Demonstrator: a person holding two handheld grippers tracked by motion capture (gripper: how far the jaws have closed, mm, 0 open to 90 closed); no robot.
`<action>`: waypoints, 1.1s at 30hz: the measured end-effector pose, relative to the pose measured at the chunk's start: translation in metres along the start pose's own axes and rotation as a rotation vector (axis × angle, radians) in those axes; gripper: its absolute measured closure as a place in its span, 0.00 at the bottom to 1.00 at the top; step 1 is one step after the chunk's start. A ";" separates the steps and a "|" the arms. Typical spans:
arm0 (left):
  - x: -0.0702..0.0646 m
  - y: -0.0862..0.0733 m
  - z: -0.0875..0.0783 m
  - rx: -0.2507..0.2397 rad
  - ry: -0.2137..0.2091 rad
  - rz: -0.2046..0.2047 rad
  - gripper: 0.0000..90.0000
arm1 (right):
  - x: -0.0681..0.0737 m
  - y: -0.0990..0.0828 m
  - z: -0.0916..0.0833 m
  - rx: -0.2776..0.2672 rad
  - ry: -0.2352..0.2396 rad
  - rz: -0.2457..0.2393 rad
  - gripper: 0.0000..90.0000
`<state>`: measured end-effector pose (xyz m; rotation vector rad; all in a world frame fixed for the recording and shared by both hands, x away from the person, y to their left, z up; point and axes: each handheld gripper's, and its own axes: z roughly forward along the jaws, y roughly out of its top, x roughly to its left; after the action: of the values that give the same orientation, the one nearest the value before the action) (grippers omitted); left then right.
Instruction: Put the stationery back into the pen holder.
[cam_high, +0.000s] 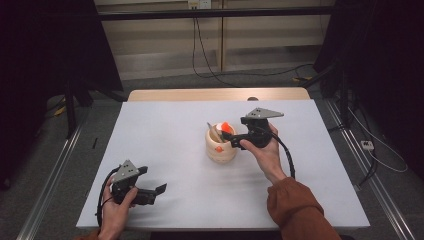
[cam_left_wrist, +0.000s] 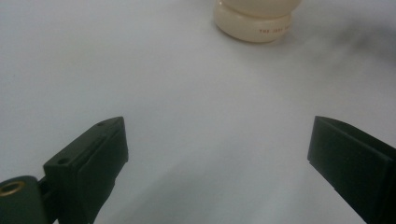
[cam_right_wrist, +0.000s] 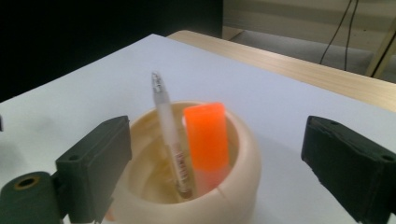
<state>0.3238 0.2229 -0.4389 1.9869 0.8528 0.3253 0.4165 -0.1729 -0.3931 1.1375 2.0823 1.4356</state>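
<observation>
A cream round holder (cam_high: 220, 146) stands mid-table; its base (cam_left_wrist: 253, 22) shows at the top of the left gripper view. Inside it lean an orange marker (cam_right_wrist: 205, 142) (cam_high: 226, 126) and a clear pen (cam_right_wrist: 170, 133) (cam_high: 212, 129). My right gripper (cam_high: 226, 139) (cam_right_wrist: 217, 163) hovers at the holder's right rim, jaws wide apart on either side of the holder's mouth, touching neither pen nor marker. My left gripper (cam_high: 159, 191) (cam_left_wrist: 217, 158) rests low at the table's front left, open, with bare white table between its jaws.
The white tabletop (cam_high: 165, 135) stretches around the holder, with a wooden strip (cam_high: 215, 94) along its far edge. Cables (cam_high: 210, 60) lie on the floor beyond. Dark curtains flank both sides.
</observation>
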 end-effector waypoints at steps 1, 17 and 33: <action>0.000 0.000 0.000 0.001 0.003 0.000 0.05 | 0.002 0.001 -0.001 0.002 0.003 -0.001 0.08; -0.001 0.000 -0.002 -0.001 0.015 0.001 0.05 | 0.011 -0.007 -0.024 0.020 -0.034 -0.040 0.05; -0.001 0.000 -0.004 -0.012 0.020 -0.005 0.05 | 0.012 -0.028 -0.047 -0.009 -0.076 -0.060 0.06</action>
<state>0.3212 0.2249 -0.4366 1.9729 0.8670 0.3472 0.3658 -0.1964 -0.3973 1.0988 2.0382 1.3516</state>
